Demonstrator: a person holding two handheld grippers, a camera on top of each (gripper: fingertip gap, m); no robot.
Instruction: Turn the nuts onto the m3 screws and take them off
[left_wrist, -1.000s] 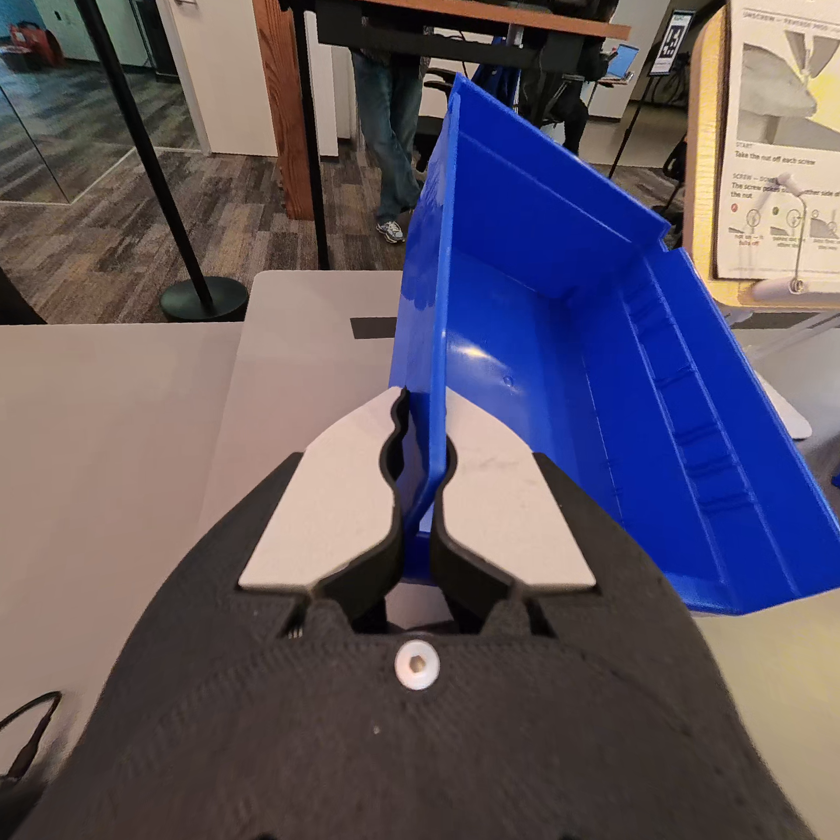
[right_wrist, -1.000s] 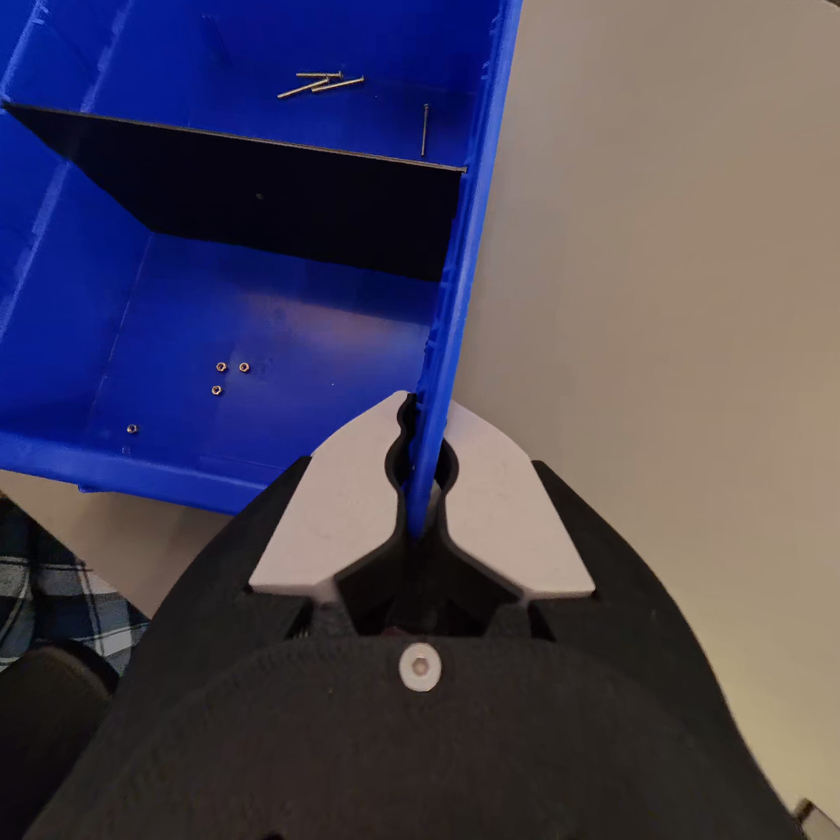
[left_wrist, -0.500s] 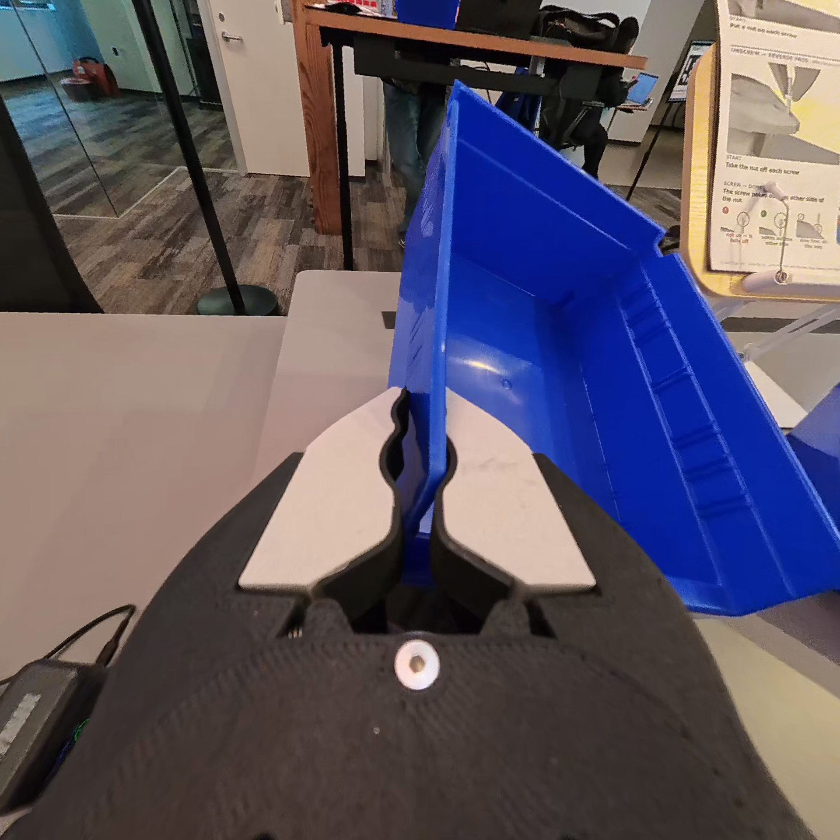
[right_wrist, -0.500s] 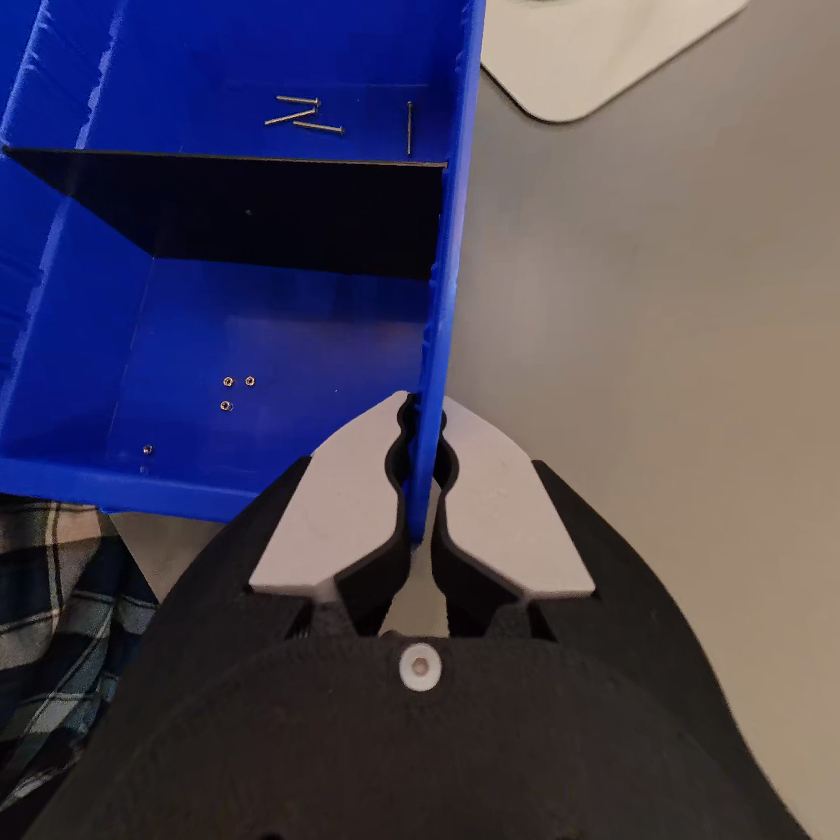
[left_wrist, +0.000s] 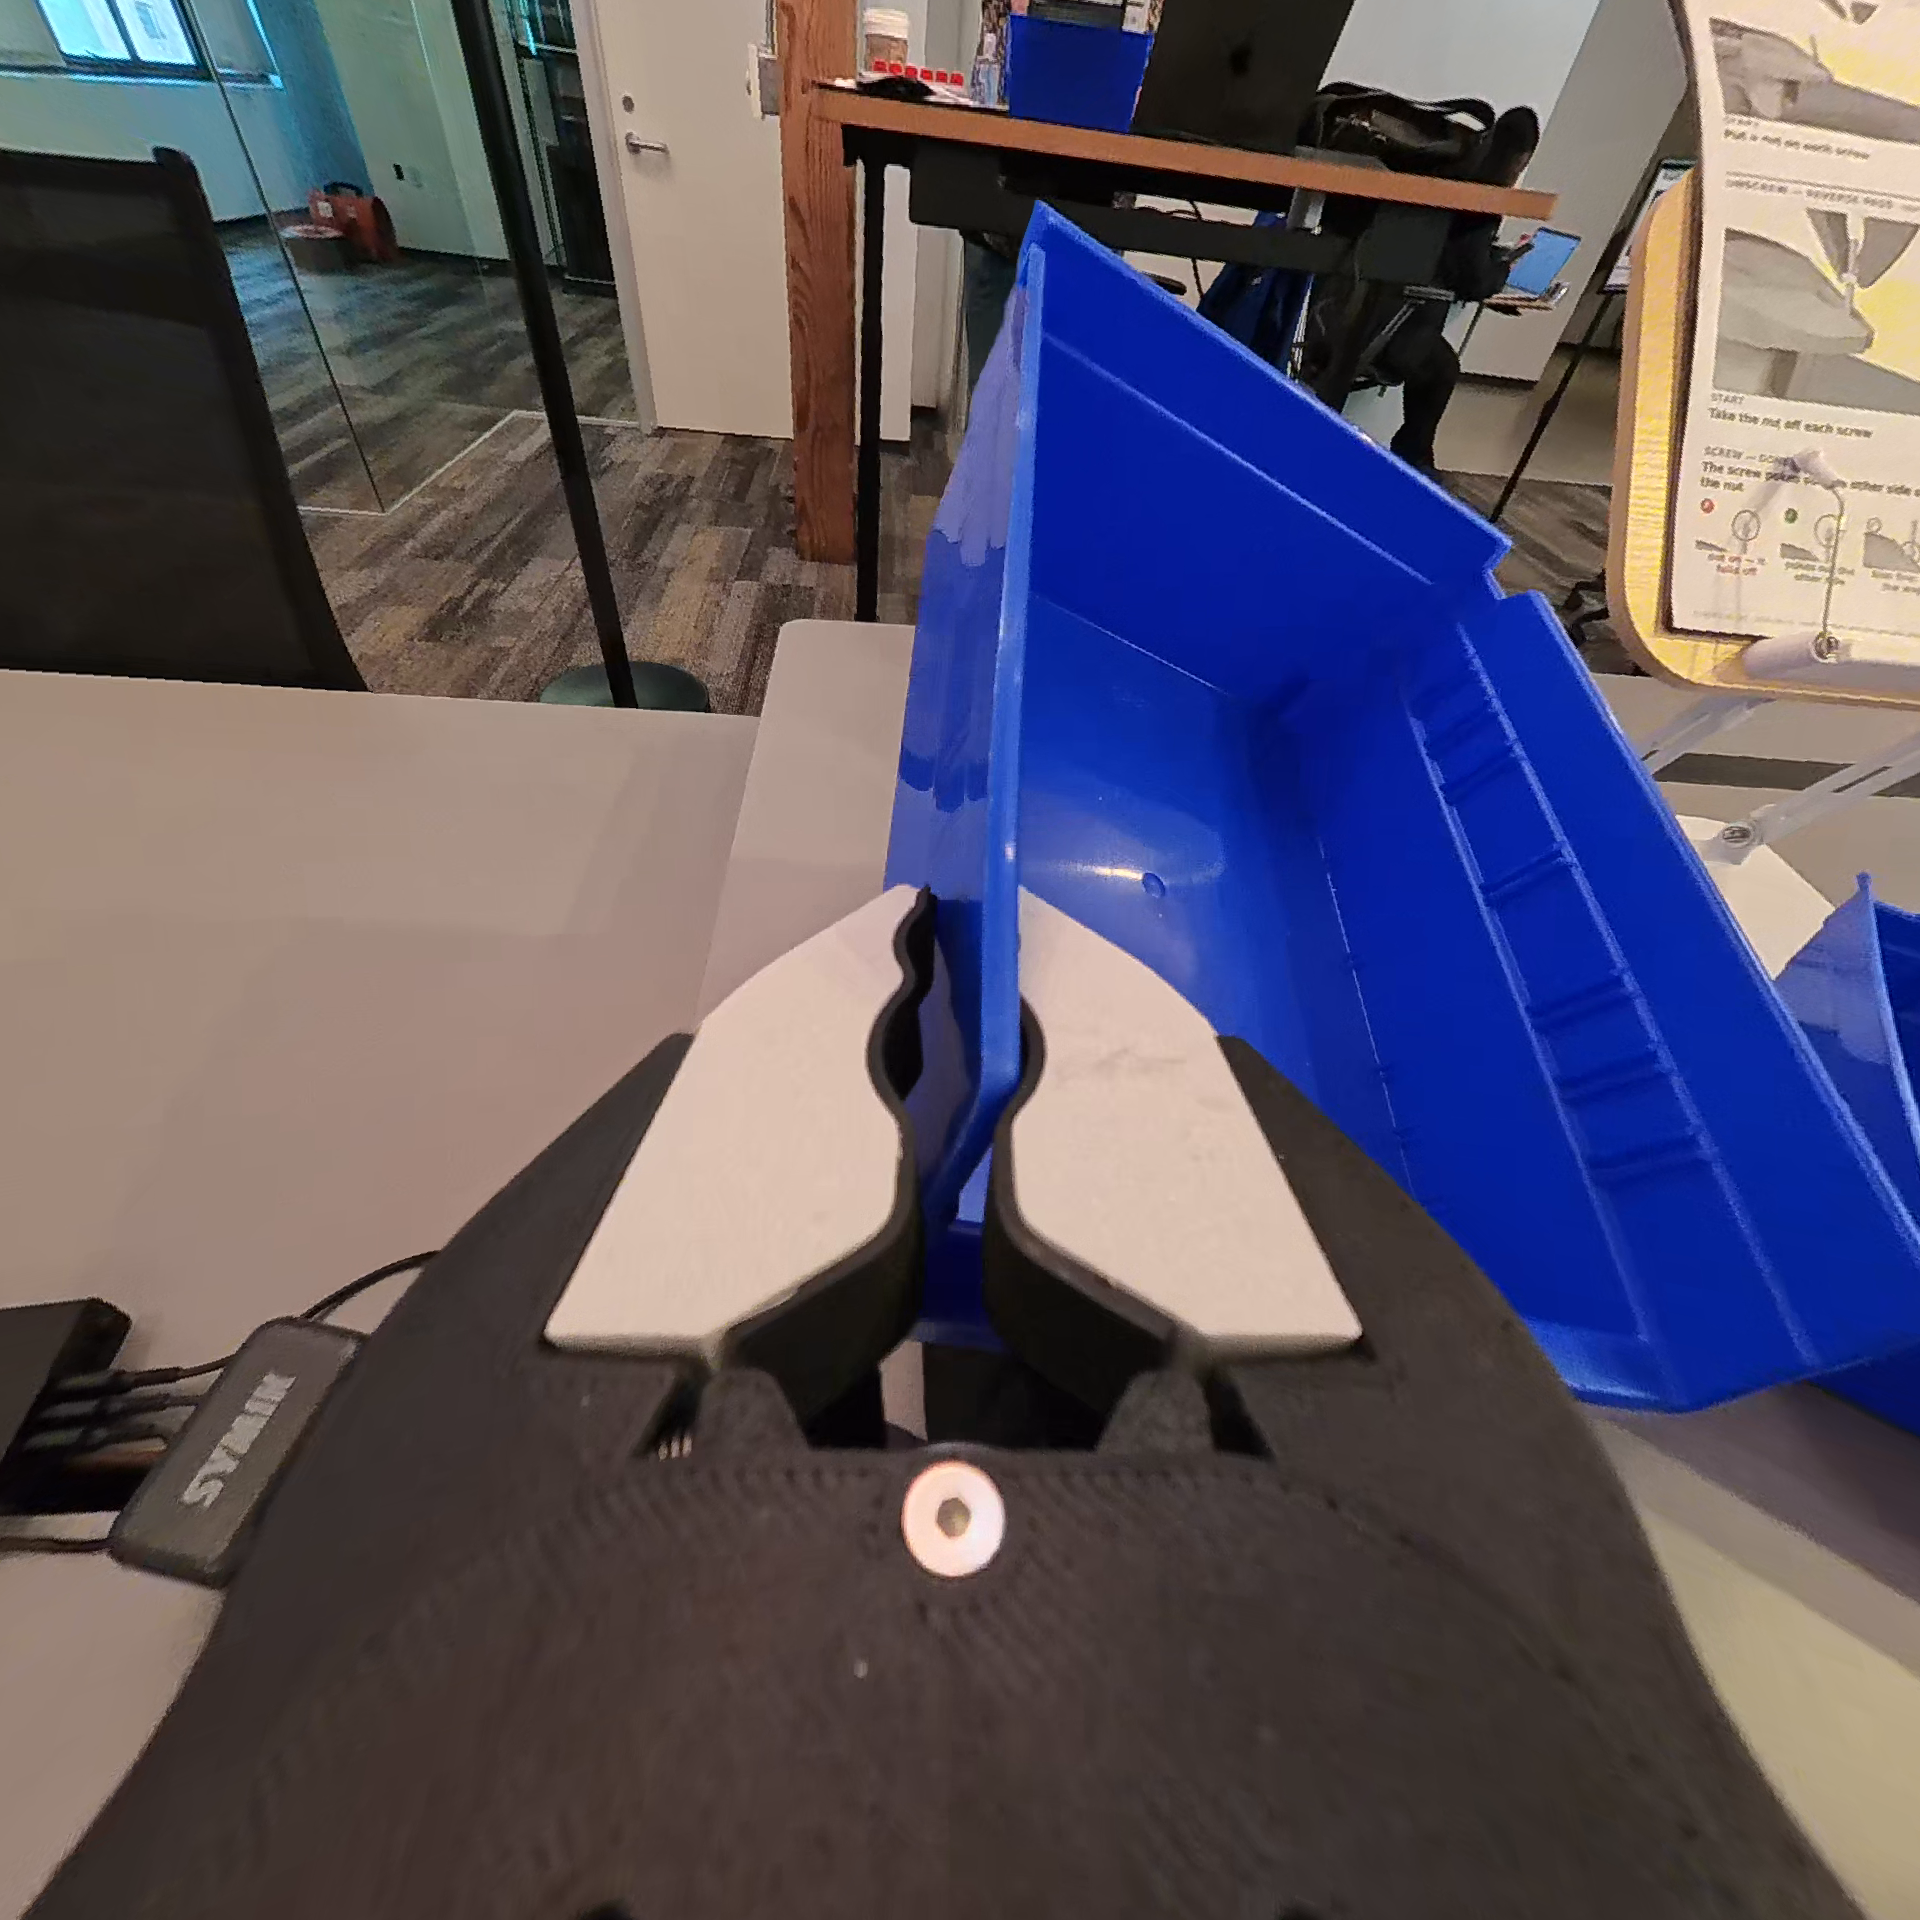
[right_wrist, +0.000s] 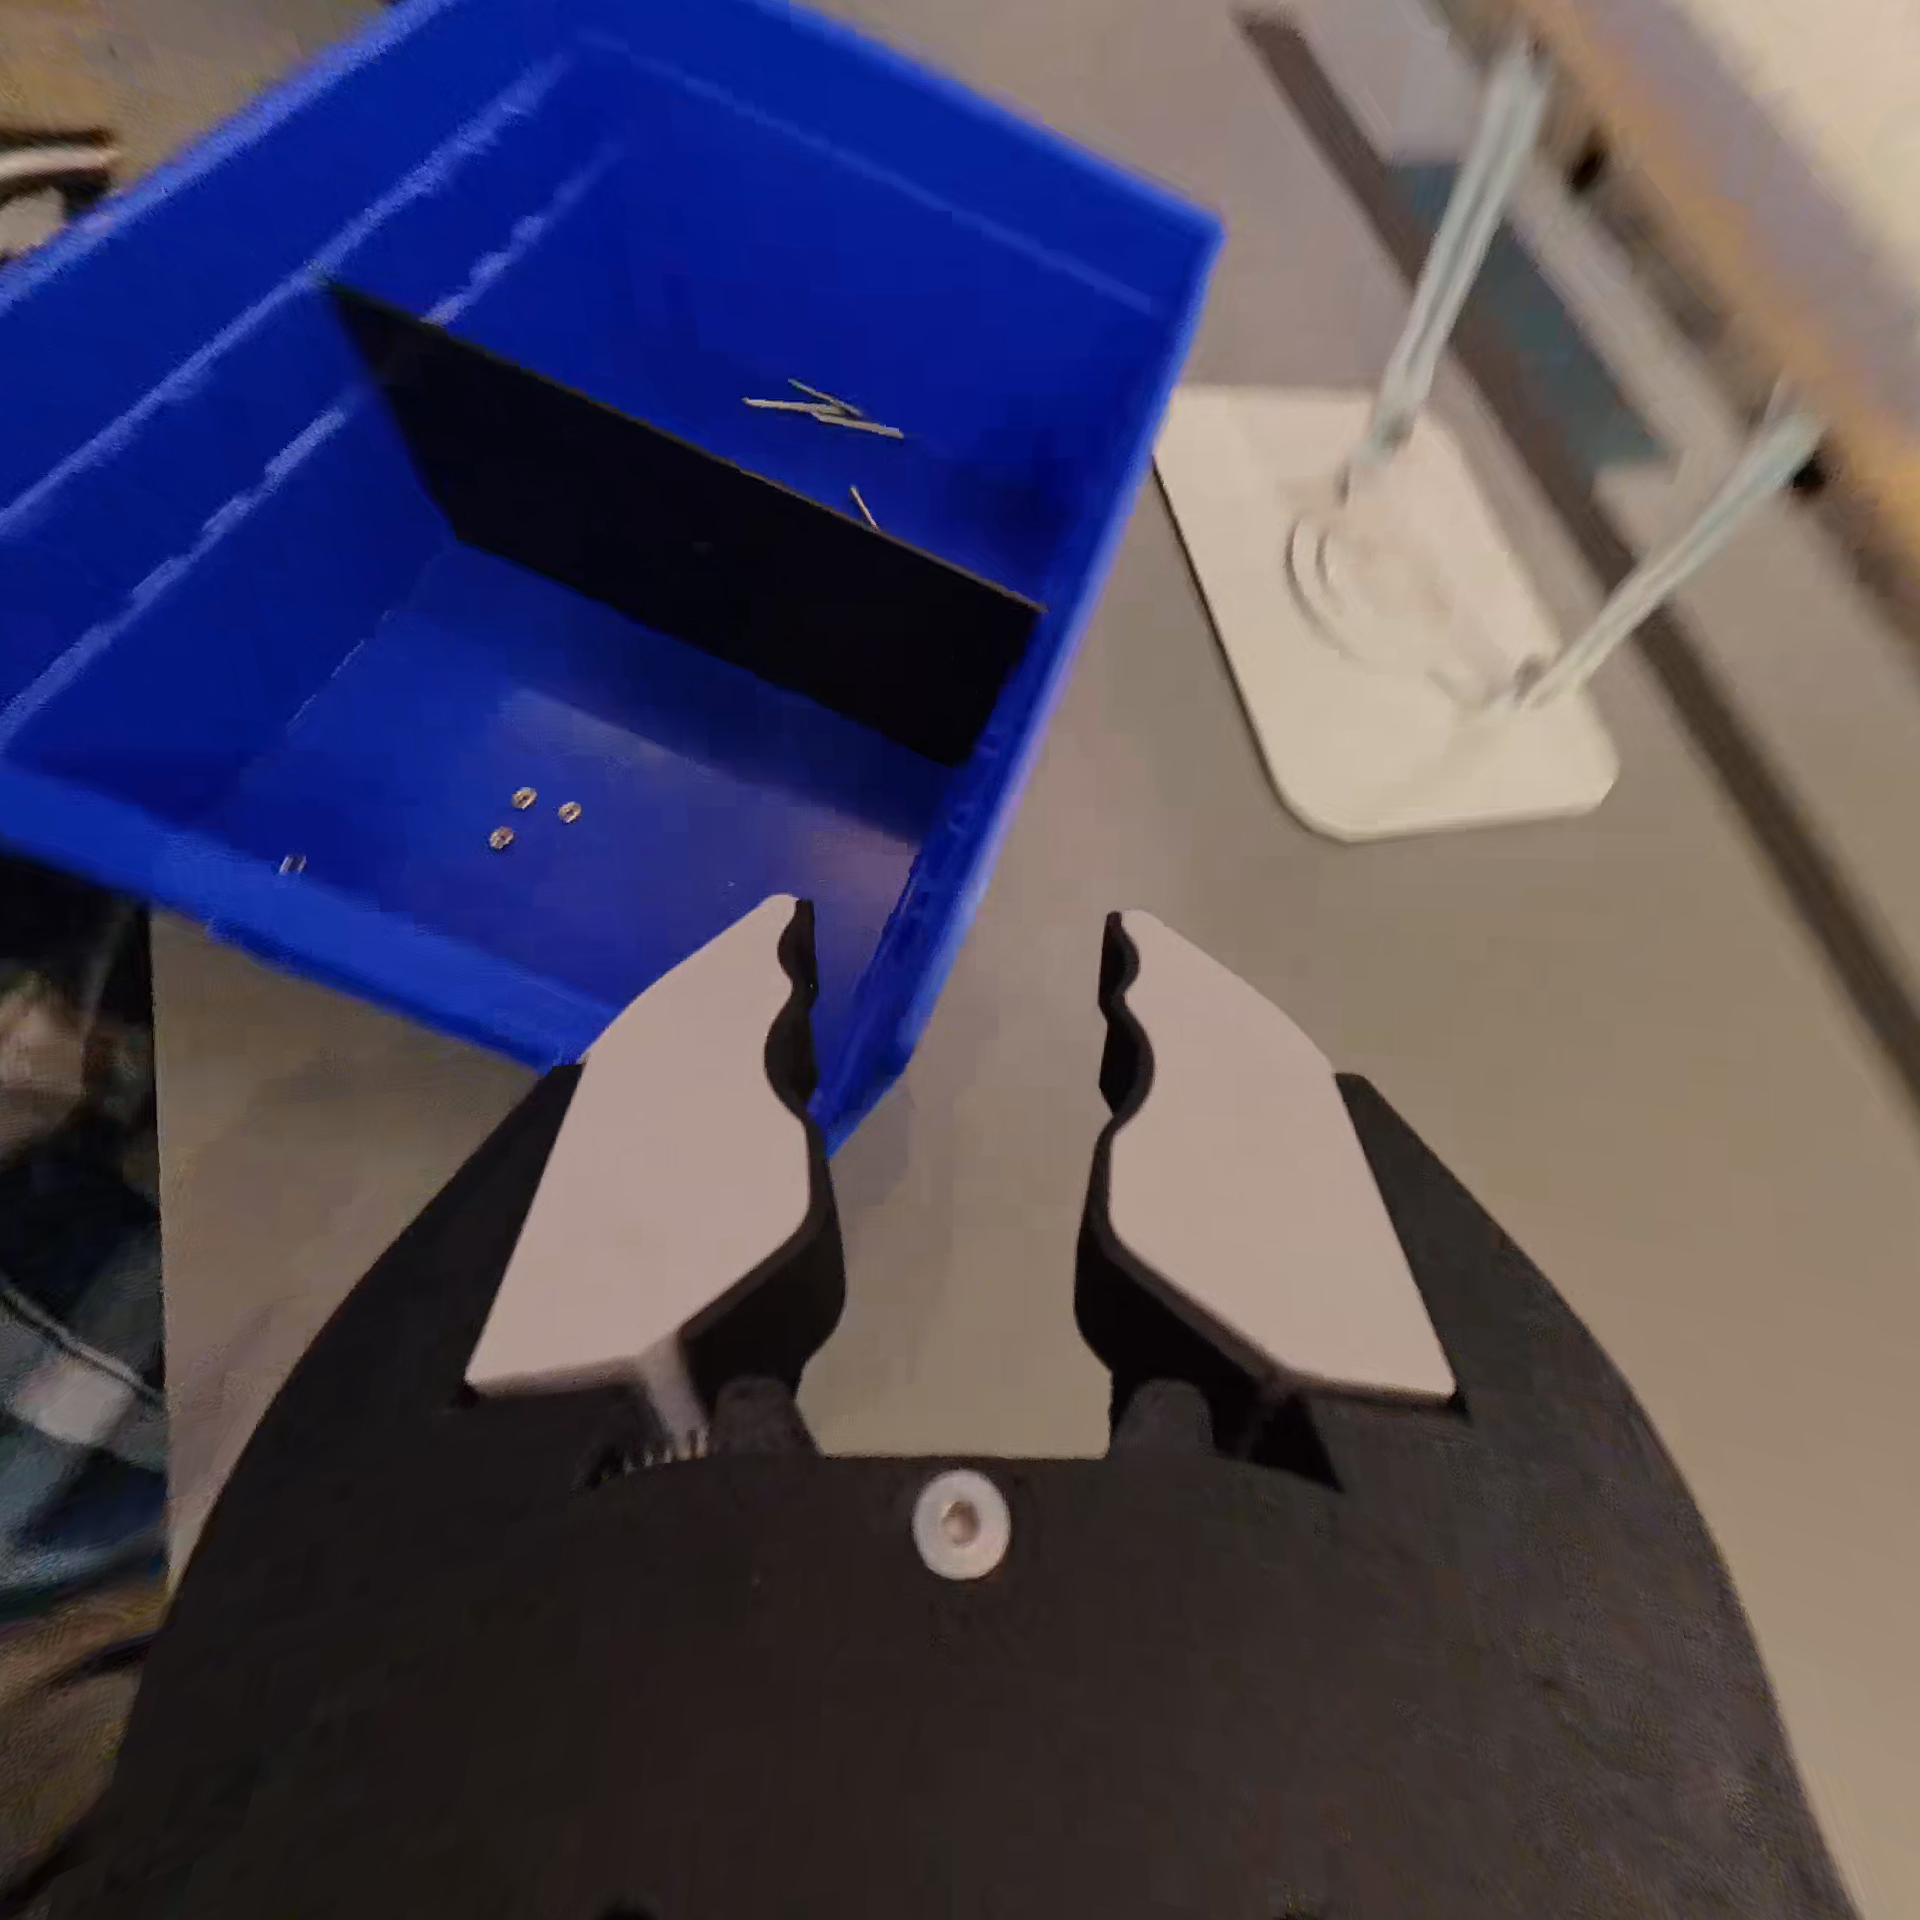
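a: start at the left gripper (left_wrist: 975, 935). what's in it?

b: it's clenched on the side wall of an empty blue bin (left_wrist: 1351, 935). the wall runs edge-on between the two fingers, one pad on its outer face, one on the inner face. the fingers point forward and roughly level, out across the grey table (left_wrist: 312, 935).

a: and how does that bin sit?

b: tilted, with the gripped wall standing nearly upright and the opening turned toward the right of the view, so you look straight into its bare interior. whether its low edge touches the table i can't tell.

a: the right gripper (right_wrist: 956, 914)?

b: released, fingers spread wide with nothing between the pads. it's angled steeply down at the table. the near right corner of a second blue bin (right_wrist: 1039, 520) shows in the gap, beside the left finger (right_wrist: 675, 1143), and no pad presses on it.

a: what's inside that one?

b: a black divider (right_wrist: 707, 561) stands across it. the near compartment holds a few small nuts (right_wrist: 525, 816); the far one holds several thin screws (right_wrist: 821, 410). this bin sits flat on the table.

a: further out?

b: right of that bin, a white stand base (right_wrist: 1403, 644) with thin rods rising from it, blurred. in the left view, an instruction sheet (left_wrist: 1808, 312) on a wooden board at upper right, a cable hub (left_wrist: 229, 1455) at lower left, and a black chair (left_wrist: 135, 436) past the table's far edge.
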